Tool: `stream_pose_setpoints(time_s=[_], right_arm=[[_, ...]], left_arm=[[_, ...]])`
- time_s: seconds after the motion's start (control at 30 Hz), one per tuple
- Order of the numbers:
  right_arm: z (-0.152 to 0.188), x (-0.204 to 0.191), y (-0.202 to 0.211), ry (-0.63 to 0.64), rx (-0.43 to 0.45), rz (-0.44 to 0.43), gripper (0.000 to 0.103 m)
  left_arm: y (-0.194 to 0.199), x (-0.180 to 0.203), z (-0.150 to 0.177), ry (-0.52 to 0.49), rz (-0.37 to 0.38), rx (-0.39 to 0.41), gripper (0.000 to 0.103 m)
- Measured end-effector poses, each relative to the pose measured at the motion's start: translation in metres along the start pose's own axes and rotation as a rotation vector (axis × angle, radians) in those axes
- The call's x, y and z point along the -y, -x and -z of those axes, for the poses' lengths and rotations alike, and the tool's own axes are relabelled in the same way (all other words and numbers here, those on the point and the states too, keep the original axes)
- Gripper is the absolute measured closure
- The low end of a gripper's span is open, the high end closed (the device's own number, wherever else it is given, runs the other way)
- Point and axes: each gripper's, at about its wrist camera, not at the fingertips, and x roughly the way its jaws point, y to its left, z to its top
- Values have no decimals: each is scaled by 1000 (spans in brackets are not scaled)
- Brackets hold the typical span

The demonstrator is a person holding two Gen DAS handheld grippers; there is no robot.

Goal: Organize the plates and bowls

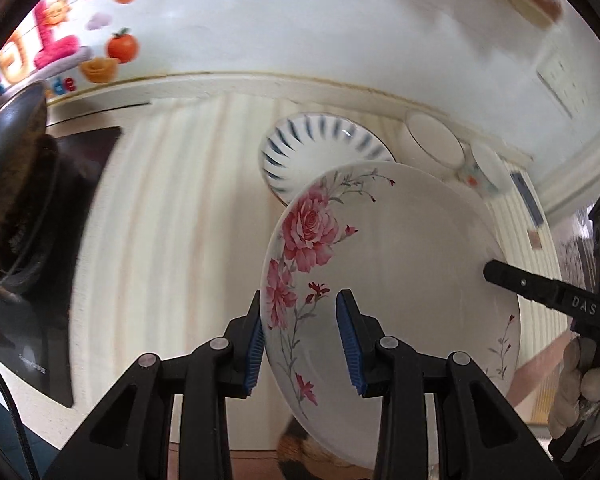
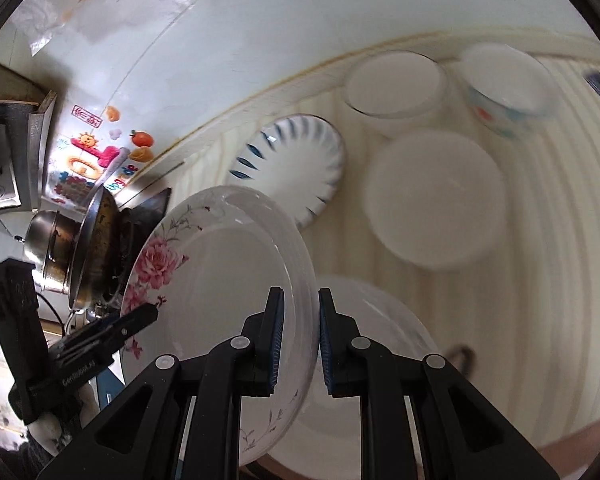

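Porcelain with pink roses, the floral plate is lifted and tilted above the pale striped desk, held from two sides. The left gripper has its jaws partly open astride the plate's near rim, the left blue pad touching the rim's outer face while the right pad stands clear over the plate's inner face. The right gripper straddles the opposite rim, its jaws narrowed to the rim's thickness, both pads at or very near the porcelain. Just behind the plate lies a blue-striped dish; beside that sit a plain white plate, a clear glass bowl and a small patterned bowl near the wall. Another white plate lies under the right gripper. A stove with a dark wok crowds the left edge; open desk remains between stove and dishes.
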Motion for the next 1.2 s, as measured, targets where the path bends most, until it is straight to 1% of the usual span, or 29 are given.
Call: stream_pose_setpoints(time_s=[0.2, 0.37, 0.47, 0.7, 0.83, 1.03, 1.2], right_arm=[[35, 45, 6, -74, -17, 22, 85], [54, 67, -2, -115, -40, 36, 85], [62, 75, -10, -125, -57, 45, 85], [66, 80, -24, -130, -82, 49, 85], [62, 75, -30, -115, -93, 62, 85], [58, 73, -37, -102, -118, 83, 85], [52, 70, -40, -86, -149, 92, 84]], left_arm=[[-23, 33, 22, -66, 6, -61, 71], [-43, 44, 37, -111, -16, -106, 71], [-52, 45, 44, -120, -29, -134, 71], [-67, 46, 49, -150, -70, -165, 71], [-77, 44, 52, -144, -80, -189, 71], [-86, 43, 60, -133, -84, -214, 71], [-88, 41, 66, -128, -72, -215, 71]])
